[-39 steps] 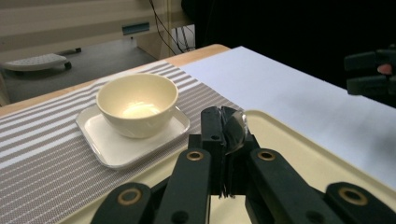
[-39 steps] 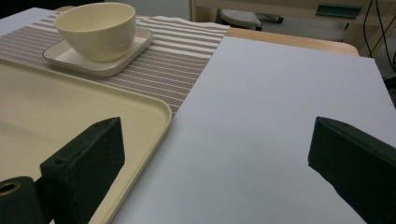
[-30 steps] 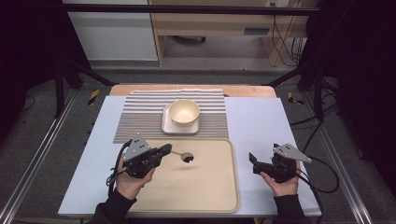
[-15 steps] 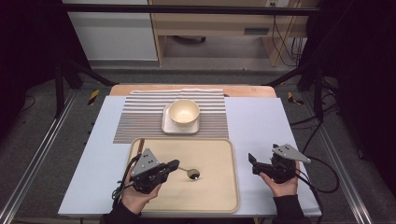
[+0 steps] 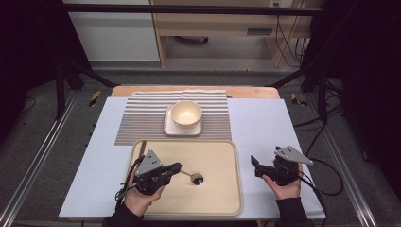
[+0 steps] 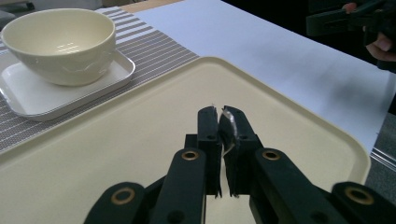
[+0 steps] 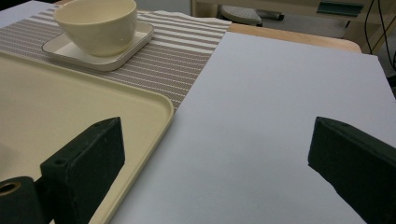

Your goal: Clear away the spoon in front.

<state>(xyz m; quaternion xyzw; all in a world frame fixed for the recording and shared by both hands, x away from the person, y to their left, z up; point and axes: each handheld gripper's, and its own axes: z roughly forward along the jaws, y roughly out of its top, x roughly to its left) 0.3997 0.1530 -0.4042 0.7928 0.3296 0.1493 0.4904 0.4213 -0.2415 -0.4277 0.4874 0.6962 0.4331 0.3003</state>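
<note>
The left gripper (image 5: 177, 168) has sunk onto the tray (image 5: 222, 198), jaws pinched on the handle of a spoon (image 5: 195, 178) that lay nearer the tray's far edge earlier; they have just been easing apart slightly. The spoon's handle is mostly hidden between them. The right gripper (image 5: 255, 164) hovers wide open over the desk (image 5: 265, 123). Farther off, the bowl (image 5: 186, 113) sits on its plate (image 5: 171, 128).

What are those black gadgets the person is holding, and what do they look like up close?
Each hand holds a black gripper, the left gripper and the right gripper. Both have two blocky black fingers joined with brass-ringed pivots, a grey three-cornered plate on top and a black cable trailing behind. The person wears dark sleeves.
</note>
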